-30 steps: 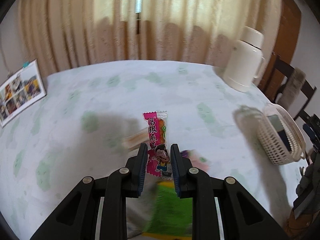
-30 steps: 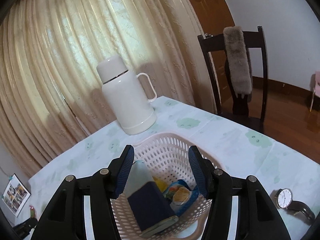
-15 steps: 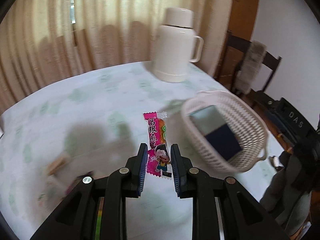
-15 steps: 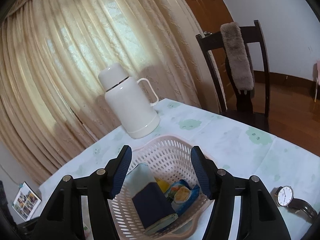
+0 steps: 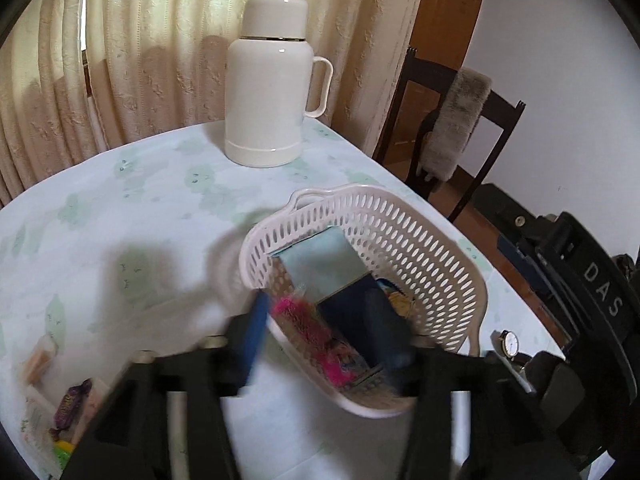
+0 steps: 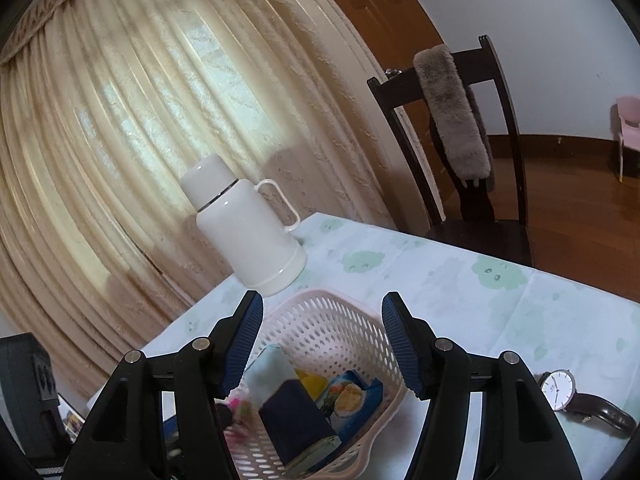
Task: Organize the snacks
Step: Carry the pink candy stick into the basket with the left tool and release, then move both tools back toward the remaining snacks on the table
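Your left gripper (image 5: 320, 332) hangs over the near rim of the basket (image 5: 420, 248), and its jaws have just been opening; the pink snack packet (image 5: 308, 332) lies loose between them, blurred, already inside the basket, so I judge that this snack is delivered. The packet lies slanted, its long axis running from the far left to the near right between your fingers, along the near wall; which end is the top I cannot tell. Beside it, further in, stand a blue box (image 5: 332, 268) and a small blue packet (image 6: 352, 394). Your right gripper (image 6: 322, 344) is about half open and holds nothing, over the same basket. To the near left of your left gripper several snacks (image 5: 68, 408) wait on the table (image 5: 160, 184), so the task is only partly done.
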Action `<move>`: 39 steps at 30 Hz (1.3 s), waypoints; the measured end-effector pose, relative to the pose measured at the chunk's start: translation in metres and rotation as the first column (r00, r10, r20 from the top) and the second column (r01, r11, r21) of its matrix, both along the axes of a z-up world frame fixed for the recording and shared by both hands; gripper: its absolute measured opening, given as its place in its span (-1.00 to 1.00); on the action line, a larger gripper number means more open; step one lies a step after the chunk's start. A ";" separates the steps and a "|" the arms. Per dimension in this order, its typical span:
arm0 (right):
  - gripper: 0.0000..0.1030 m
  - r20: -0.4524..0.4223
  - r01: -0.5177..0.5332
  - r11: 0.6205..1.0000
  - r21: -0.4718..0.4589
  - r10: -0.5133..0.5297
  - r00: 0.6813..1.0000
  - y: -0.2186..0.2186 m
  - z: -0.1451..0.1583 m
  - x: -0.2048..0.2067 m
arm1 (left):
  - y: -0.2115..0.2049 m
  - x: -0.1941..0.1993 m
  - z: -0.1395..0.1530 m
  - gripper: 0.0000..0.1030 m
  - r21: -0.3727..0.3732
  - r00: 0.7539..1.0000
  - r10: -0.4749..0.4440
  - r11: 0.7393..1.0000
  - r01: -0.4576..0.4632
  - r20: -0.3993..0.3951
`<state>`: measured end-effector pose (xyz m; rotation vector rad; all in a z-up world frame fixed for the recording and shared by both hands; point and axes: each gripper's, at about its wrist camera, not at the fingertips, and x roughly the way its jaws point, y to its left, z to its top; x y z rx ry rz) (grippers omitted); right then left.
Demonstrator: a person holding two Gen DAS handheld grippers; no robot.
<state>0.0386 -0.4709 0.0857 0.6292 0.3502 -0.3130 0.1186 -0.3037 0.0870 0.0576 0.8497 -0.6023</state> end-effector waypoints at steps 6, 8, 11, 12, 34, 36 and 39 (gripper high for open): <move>0.22 0.002 -0.007 1.000 0.003 0.007 1.000 0.001 0.002 -0.001 | 0.013 -0.001 0.004 0.06 0.008 0.999 0.037 0.999 -0.037 0.024; 0.22 0.010 -0.010 1.000 0.001 0.010 1.000 0.002 0.003 -0.001 | 0.019 -0.003 0.007 0.06 0.023 0.998 0.052 0.998 -0.053 0.045; 0.23 0.032 -0.026 1.000 -0.010 0.026 0.999 0.006 0.006 -0.002 | 0.029 -0.004 0.010 0.06 0.023 0.996 0.065 0.997 -0.067 0.058; 0.23 0.040 -0.033 0.999 -0.017 0.033 0.999 0.008 0.008 -0.002 | 0.033 -0.005 0.011 0.06 0.023 0.996 0.072 0.997 -0.073 0.062; 0.42 0.141 -0.334 0.934 -0.127 0.351 0.926 0.060 0.021 0.003 | 0.159 0.011 0.003 0.06 0.064 0.944 0.319 0.944 -0.324 0.081; 0.42 0.134 -0.351 0.923 -0.157 0.372 0.919 0.068 0.022 0.002 | 0.174 0.013 0.000 0.06 0.068 0.935 0.346 0.934 -0.351 0.075; 0.43 0.117 -0.366 0.913 -0.182 0.390 0.914 0.075 0.021 0.004 | 0.191 0.016 -0.003 0.06 0.071 0.923 0.377 0.922 -0.382 0.073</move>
